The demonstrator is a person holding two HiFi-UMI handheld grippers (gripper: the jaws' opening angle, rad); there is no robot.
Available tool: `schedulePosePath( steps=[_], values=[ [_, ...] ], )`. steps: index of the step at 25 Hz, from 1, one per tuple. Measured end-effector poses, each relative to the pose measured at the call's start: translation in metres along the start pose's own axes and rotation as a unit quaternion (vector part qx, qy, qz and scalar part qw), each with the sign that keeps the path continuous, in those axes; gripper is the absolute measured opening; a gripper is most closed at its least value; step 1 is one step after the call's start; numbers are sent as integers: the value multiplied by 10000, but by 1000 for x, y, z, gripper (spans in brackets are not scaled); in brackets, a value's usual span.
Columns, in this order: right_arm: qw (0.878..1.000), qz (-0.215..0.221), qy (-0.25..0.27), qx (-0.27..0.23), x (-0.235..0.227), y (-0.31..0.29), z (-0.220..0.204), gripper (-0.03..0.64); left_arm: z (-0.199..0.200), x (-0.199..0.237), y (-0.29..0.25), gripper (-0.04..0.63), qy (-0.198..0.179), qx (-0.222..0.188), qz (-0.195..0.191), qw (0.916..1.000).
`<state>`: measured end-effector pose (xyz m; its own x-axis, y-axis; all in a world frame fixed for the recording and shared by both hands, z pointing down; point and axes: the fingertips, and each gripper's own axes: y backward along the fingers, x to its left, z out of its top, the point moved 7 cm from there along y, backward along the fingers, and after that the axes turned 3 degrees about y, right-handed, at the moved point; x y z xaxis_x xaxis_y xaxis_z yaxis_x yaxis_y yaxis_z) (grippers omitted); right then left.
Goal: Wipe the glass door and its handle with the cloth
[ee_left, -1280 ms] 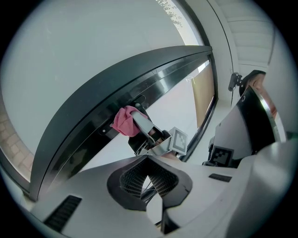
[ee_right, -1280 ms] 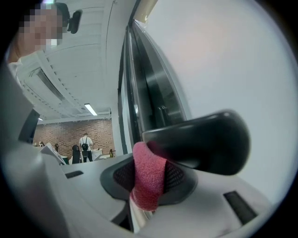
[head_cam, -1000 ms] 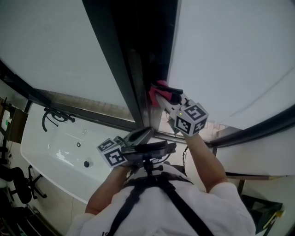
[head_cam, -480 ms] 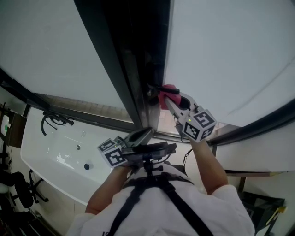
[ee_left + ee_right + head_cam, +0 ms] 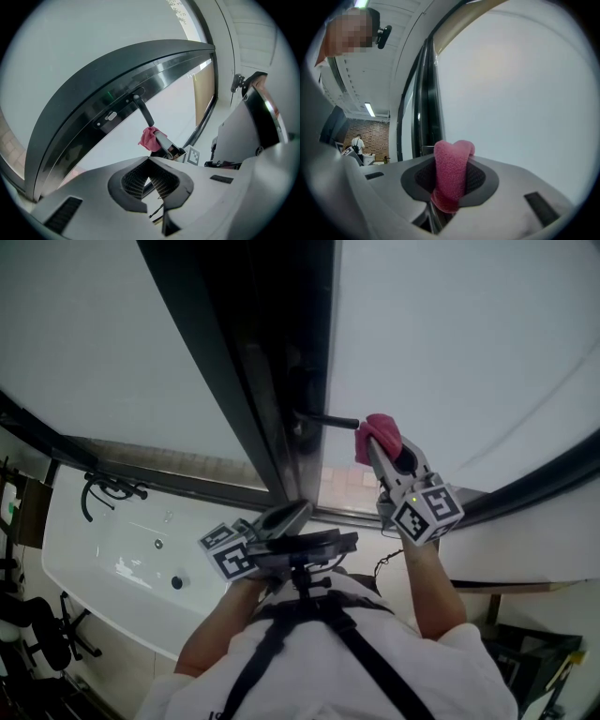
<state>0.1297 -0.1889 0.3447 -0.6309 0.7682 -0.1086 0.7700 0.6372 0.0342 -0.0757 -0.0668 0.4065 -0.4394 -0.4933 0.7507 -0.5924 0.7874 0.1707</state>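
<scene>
cloth (image 5: pixel 451 173): pink, soft, fuzzy like a towel.
glass door (image 5: pixel 450 343): milky white, smooth, dull, not see-thru.
handle (image 5: pixel 328 418): black bar, smooth, looks like metal.
door frame (image 5: pixel 117 70): dark metal, smooth, w/ a shiny strip.
right gripper (image 5: pixel 380 442): grey plastic, smooth, matt.
left gripper (image 5: pixel 148 171): same grey plastic; pads (image 5: pixel 135 181) black, ribbed, rough.
tub (image 5: pixel 112 549): white, hard, v. glossy.

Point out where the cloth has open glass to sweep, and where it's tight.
Open: the broad pane right of the handle, beyond the cloth in the right gripper. Tight: between handle and dark frame.
</scene>
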Motion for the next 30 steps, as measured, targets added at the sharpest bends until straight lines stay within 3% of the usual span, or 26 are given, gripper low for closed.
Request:
schedulePosePath(
  steps=[5,10,16,19,22,25,28,30],
  values=[
    [9977,-347,493,-313,9,10,25,97,-3,1,-2,-8,44,55,-46,10000],
    [9897,42,1347,-478,48,-7,49,97,-4,1,-1,-8,74,40,-55,9999],
    [9449,868,3155,-121,95,-51,48,98,-4,2,8,-8,71,-64,34,9999],
    [9092,1266,3963,-162,104,-75,50,98,-1,6,11,-8,64,-164,113,9998],
    [8622,1470,4848,68,115,-86,51,98,-5,5,22,-8,207,-256,91,9994],
    [8060,1634,5686,207,134,-93,42,98,-6,3,35,-8,291,-338,104,9989],
    [7385,1697,6516,340,146,-105,22,98,-5,5,42,-8,294,-405,160,9986],
    [7058,1683,6865,473,147,-115,8,98,-3,8,44,-8,301,-432,170,9985]
  ],
)
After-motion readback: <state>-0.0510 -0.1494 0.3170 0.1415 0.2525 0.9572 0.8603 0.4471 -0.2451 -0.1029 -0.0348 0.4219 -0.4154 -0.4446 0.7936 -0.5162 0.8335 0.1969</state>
